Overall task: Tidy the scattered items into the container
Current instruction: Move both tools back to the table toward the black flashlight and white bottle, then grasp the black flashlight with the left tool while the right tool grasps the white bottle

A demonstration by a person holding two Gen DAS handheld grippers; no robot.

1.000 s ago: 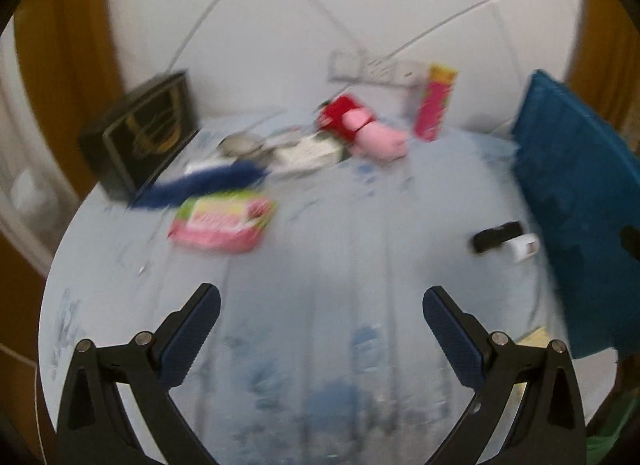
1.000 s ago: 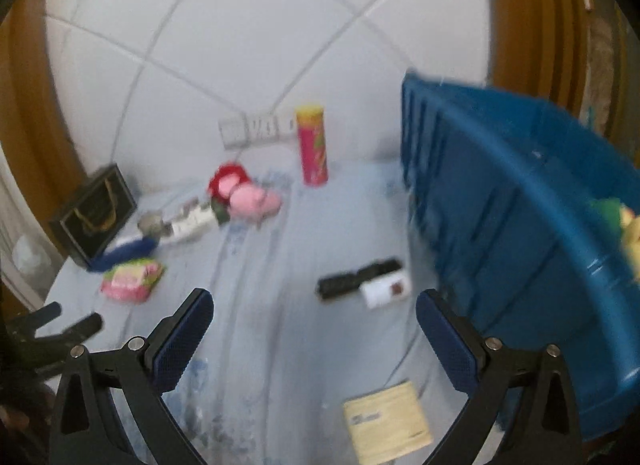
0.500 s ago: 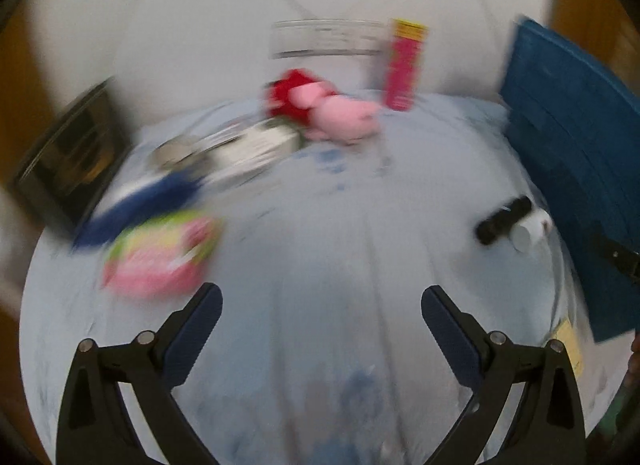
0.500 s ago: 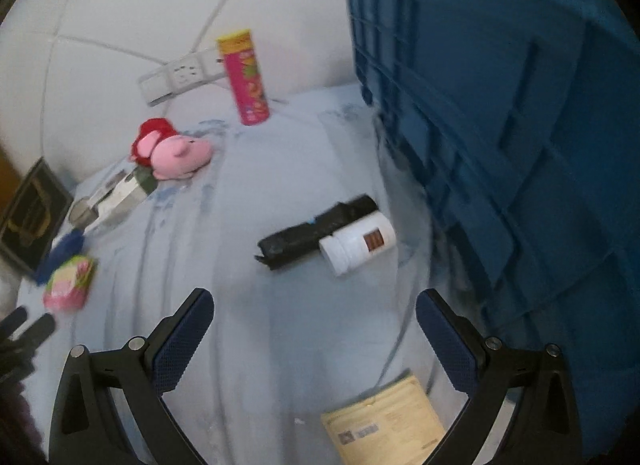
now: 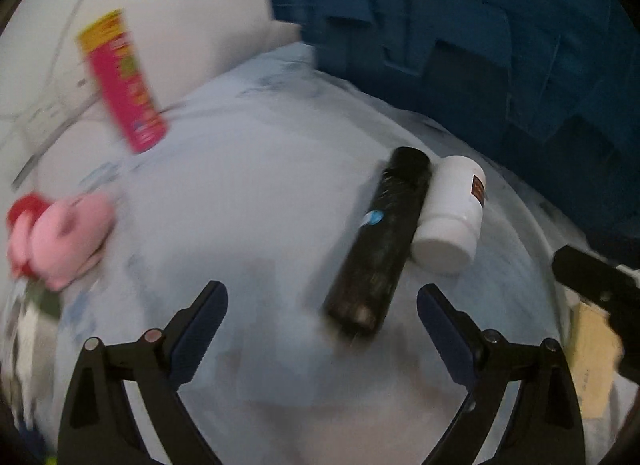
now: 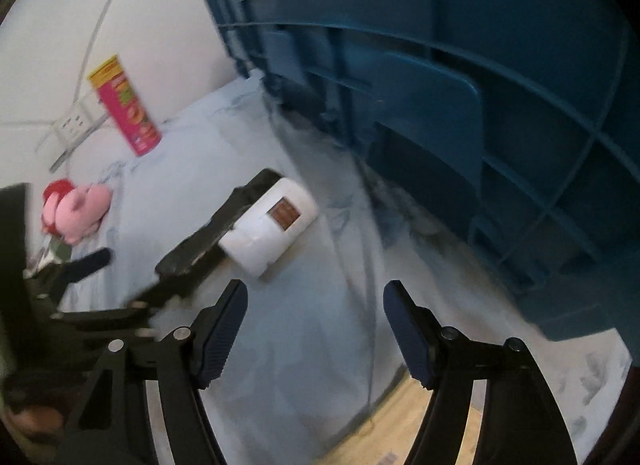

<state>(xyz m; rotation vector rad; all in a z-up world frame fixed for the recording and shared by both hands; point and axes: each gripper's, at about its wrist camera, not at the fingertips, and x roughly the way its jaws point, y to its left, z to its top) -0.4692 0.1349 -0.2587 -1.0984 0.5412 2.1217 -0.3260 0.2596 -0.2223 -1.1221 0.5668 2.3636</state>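
Both wrist views look steeply down, close, sharing the black tube (image 5: 376, 241) and white bottle (image 6: 272, 221).

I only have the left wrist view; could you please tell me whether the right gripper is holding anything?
Observer: No. The right gripper is empty; its jaws are closing with only the blue cloth between them.
Operator: Where is the white bottle relative to it?
Observer: The white bottle lies on its side just ahead of the fingertips, off towards the black tube, not between the fingers.
Operator: Anything underneath it?
Observer: A yellowish booklet shows beneath the gripper.
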